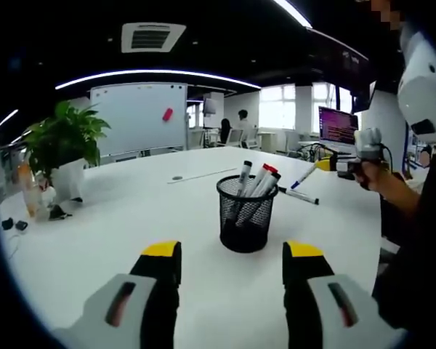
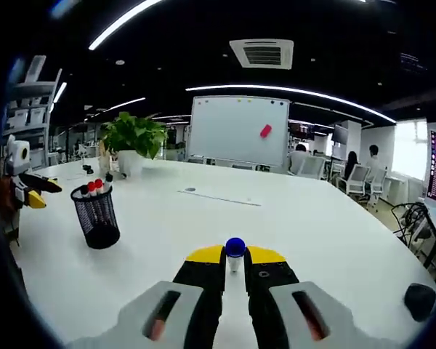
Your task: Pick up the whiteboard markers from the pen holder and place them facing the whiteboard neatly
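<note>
Both fisheye views are evenly and brightly lit from above by long curved white ceiling light strips set against a dark ceiling. Daylight pours through the large office windows, which are blown out to white. The glossy white desk reflects the light softly, without harsh glare. The black mesh cylindrical pen holder casts only a faint, small shadow. Straight lines bow strongly toward the edges, where detail smears and darkens. The centres are fairly sharp; distant figures look soft.
</note>
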